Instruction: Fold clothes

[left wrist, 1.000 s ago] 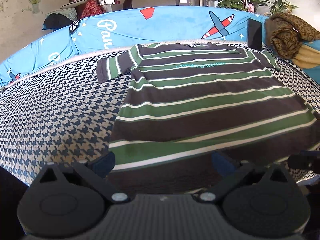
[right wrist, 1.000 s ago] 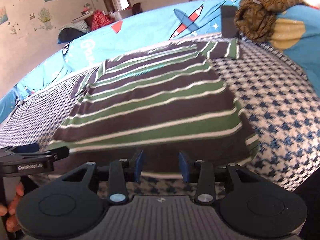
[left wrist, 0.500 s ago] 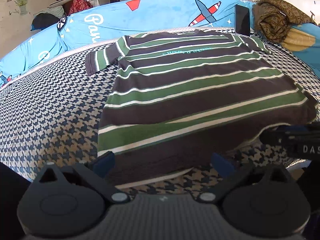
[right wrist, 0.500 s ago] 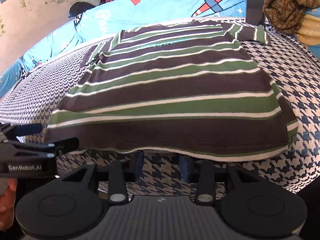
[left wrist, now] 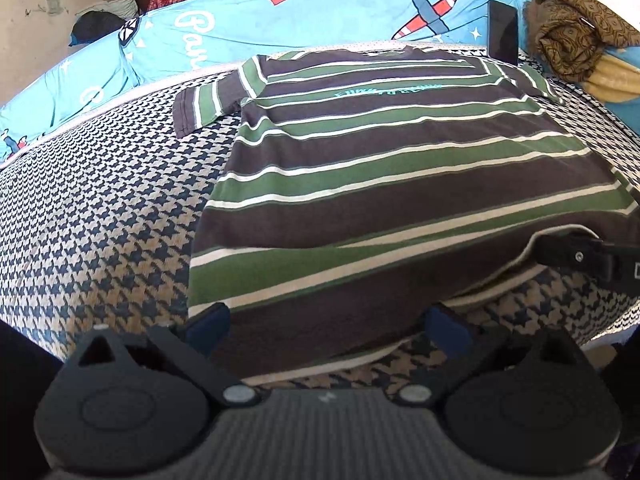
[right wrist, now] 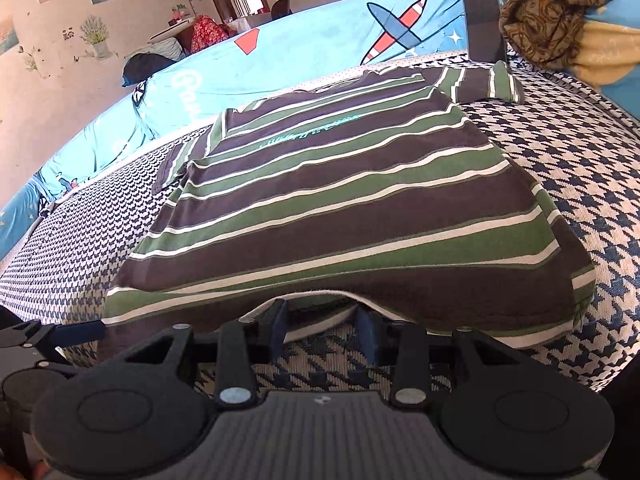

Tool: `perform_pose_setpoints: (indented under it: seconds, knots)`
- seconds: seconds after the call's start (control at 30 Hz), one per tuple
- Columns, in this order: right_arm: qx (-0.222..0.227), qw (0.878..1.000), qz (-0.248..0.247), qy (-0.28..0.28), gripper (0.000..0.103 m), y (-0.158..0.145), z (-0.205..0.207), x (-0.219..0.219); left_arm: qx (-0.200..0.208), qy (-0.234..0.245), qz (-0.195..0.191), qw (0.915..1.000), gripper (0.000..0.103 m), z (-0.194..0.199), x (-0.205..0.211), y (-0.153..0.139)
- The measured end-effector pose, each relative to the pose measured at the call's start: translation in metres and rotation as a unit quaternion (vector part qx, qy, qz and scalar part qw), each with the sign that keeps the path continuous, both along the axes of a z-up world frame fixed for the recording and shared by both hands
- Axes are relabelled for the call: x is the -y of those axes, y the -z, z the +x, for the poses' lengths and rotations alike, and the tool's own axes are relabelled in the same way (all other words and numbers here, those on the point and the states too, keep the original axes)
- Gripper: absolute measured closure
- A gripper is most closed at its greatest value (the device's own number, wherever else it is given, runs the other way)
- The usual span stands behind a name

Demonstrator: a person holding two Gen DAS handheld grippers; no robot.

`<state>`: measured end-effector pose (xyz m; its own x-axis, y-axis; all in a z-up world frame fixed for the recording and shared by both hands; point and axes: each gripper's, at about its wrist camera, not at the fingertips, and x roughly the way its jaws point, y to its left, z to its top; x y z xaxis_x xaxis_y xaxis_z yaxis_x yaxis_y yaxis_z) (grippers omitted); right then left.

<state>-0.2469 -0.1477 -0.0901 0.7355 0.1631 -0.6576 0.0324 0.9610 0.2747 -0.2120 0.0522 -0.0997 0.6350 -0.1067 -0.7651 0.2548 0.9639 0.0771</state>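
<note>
A brown, green and white striped T-shirt [left wrist: 380,168] [right wrist: 340,200] lies flat, front up, on the houndstooth cover [left wrist: 100,220], with its hem nearest me. My left gripper [left wrist: 326,326] stands wide open over the hem's left part, its blue pads [left wrist: 208,324] either side of the cloth and not pressing it. My right gripper [right wrist: 322,320] is partly open, and the hem arches up over its fingertips [right wrist: 278,318]. Bare cover shows between them. In the left wrist view the right gripper [left wrist: 580,256] pokes in under the lifted hem. In the right wrist view the left gripper [right wrist: 60,332] sits at the lower left.
A blue blanket with aeroplane prints [left wrist: 320,12] runs along the back. A black upright slab [left wrist: 502,32] stands by the shirt's far right shoulder. A brown patterned cloth heap [left wrist: 572,40] and a yellow blanket [left wrist: 612,80] lie at the far right.
My right gripper has moved forward to the hem, and the hem edge has risen over its tips. The left gripper has stayed wide open at the hem's left part.
</note>
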Motion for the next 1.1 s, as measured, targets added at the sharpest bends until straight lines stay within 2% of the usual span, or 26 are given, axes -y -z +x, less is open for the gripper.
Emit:
perform_pose_setpoints:
  seconds: [0.33, 0.4, 0.43, 0.47, 0.53, 0.7, 0.77, 0.83, 0.93, 1.1]
  knots:
    - [-0.001, 0.999, -0.037, -0.016, 0.065, 0.007, -0.004, -0.015, -0.014, -0.029, -0.015, 0.9994, 0.0, 0.014, -0.004, 0.005]
    - [0.004, 0.999, -0.04, -0.011, 0.075, 0.007, -0.004, -0.017, -0.012, -0.029, -0.016, 0.9994, 0.0, 0.014, -0.004, 0.004]
    - [0.006, 0.999, -0.043, -0.008, 0.088, 0.007, -0.004, -0.017, -0.01, -0.03, -0.016, 0.9994, 0.0, 0.014, -0.005, 0.004]
    - [0.009, 0.999, -0.034, -0.006, 0.098, 0.006, -0.005, -0.014, -0.007, -0.033, -0.014, 0.9993, 0.0, 0.013, -0.006, 0.003]
    - [0.016, 1.0, -0.01, -0.002, 0.099, 0.002, -0.008, -0.007, -0.001, -0.039, -0.012, 0.9991, 0.0, 0.013, -0.007, 0.001]
    - [0.076, 0.995, 0.053, -0.023, 0.099, -0.017, -0.025, 0.007, 0.0, -0.057, -0.018, 0.9982, 0.0, 0.016, -0.015, -0.002]
    - [0.073, 0.994, 0.076, -0.031, 0.1, -0.02, -0.026, 0.012, 0.0, -0.059, -0.015, 0.9982, 0.0, 0.014, -0.017, -0.003]
    - [0.053, 0.996, 0.07, -0.031, 0.1, -0.02, -0.027, 0.012, -0.002, -0.064, -0.013, 0.9979, 0.0, 0.013, -0.019, -0.003]
    - [0.033, 0.997, 0.073, -0.009, 0.1, -0.016, -0.033, 0.018, -0.004, -0.081, -0.013, 0.9966, 0.0, 0.014, -0.025, -0.002]
    - [0.053, 0.99, 0.112, 0.066, 0.1, -0.018, -0.04, 0.042, -0.006, -0.101, -0.016, 0.9948, 0.0, 0.014, -0.033, -0.002]
